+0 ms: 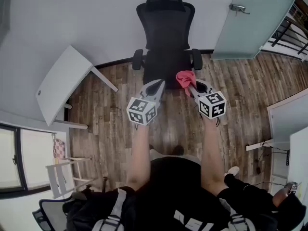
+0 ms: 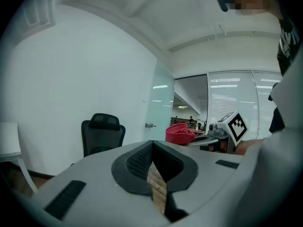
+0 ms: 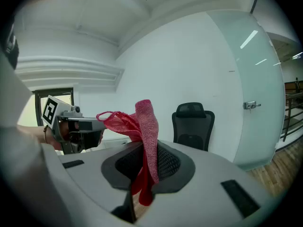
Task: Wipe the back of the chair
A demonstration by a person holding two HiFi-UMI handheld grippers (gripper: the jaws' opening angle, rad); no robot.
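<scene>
A black mesh office chair (image 1: 166, 32) stands against the white wall, its seat facing me; it also shows in the left gripper view as the chair (image 2: 101, 134) and in the right gripper view as the chair (image 3: 191, 124). My right gripper (image 1: 189, 83) is shut on a red cloth (image 1: 184, 77), which sticks up from the jaws as the cloth (image 3: 142, 136). My left gripper (image 1: 157, 86) is shut with nothing in it, level with the right one, just short of the seat's front edge. The chair's back is some way beyond both grippers.
A white table (image 1: 60, 83) stands tilted at the left. A frosted glass door (image 1: 252, 18) with a handle is at the right of the chair. A white desk edge (image 1: 284, 124) and cables lie at the right. Wooden floor (image 1: 106, 124) runs under everything.
</scene>
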